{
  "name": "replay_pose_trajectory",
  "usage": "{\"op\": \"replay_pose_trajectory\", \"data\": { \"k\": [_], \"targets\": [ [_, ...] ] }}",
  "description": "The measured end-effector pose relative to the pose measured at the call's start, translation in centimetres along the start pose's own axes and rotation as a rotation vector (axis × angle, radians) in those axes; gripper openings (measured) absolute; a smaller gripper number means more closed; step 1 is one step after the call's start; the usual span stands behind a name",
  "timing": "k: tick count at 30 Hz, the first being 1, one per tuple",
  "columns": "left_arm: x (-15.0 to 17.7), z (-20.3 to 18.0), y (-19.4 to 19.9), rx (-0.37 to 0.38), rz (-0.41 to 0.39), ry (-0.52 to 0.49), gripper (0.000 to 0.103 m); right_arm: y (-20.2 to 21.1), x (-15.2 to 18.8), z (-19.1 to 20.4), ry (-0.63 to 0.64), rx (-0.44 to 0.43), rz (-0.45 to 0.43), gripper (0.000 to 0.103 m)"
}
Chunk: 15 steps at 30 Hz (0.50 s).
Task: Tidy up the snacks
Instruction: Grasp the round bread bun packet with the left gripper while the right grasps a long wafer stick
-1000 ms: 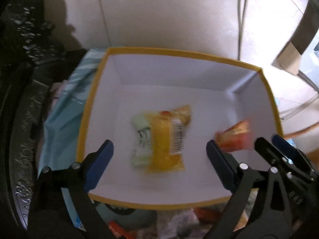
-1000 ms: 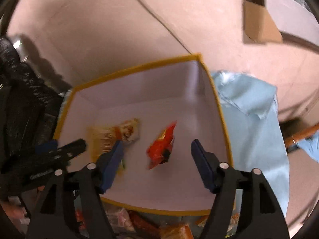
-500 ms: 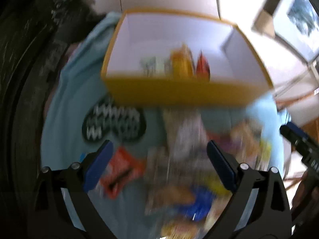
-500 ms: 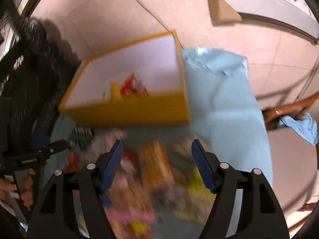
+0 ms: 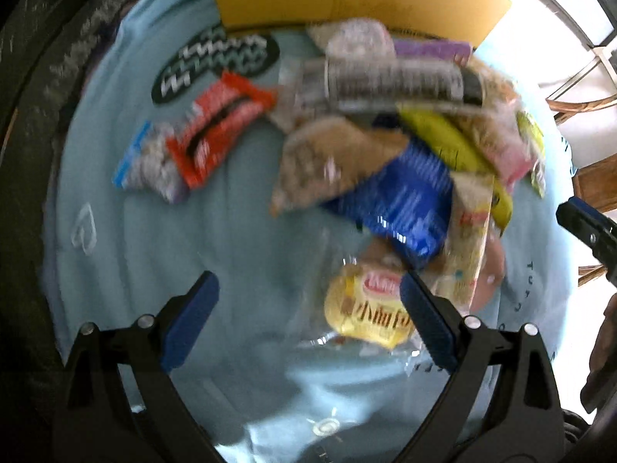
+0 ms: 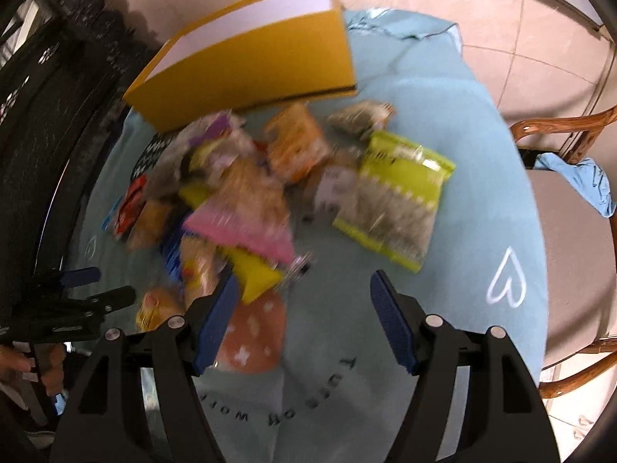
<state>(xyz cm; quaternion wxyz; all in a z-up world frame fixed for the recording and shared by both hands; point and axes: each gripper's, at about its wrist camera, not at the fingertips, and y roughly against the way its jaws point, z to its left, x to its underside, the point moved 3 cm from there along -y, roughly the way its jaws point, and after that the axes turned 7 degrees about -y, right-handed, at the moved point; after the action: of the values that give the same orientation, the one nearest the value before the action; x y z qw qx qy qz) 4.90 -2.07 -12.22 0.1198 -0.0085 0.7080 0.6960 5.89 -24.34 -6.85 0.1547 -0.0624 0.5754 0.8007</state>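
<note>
1. Left gripper and right gripper both hang wide apart, holding nothing, above a pale blue cloth printed with white hearts.
2. Just beyond them lies a loose heap of snacks; a yellow pack sits by the left gripper's right finger, a green pack to the right side.
3. Behind the heap stands a yellow box; its inside is hidden.
4. Farther off: tiled floor, a wooden chair.
5. Motion blur makes the labels unreadable.
</note>
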Motion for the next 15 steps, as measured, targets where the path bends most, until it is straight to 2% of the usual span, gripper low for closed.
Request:
{"op": "replay_pose_trajectory", "data": {
  "k": [3, 10, 12, 13, 15],
  "targets": [
    [0.6, -0.7, -0.4, 0.014, 0.007, 0.002, 0.096, -0.1, 0.9, 0.2, -0.003, -0.008, 0.021, 0.071],
    [1.4, -3.4, -2.0, 0.041, 0.036, -0.065, 0.096, 0.2, 1.8, 0.3, -0.001, -0.019, 0.032, 0.071],
    [1.6, -3.7, -3.1, 0.041, 0.05, -0.084, 0.09, 0.1, 2.1, 0.5, 0.015, -0.023, 0.038, 0.071],
    [1.9, -3.6, -3.9, 0.038, 0.068, -0.083, 0.08, 0.1, 2.2, 0.6, 0.025, -0.024, 0.041, 0.071],
    [1.8, -3.2, -3.9, 0.04, 0.035, -0.068, 0.075, -0.3, 2.6, 1.4, 0.052, -0.029, 0.057, 0.071]
  ]
}}
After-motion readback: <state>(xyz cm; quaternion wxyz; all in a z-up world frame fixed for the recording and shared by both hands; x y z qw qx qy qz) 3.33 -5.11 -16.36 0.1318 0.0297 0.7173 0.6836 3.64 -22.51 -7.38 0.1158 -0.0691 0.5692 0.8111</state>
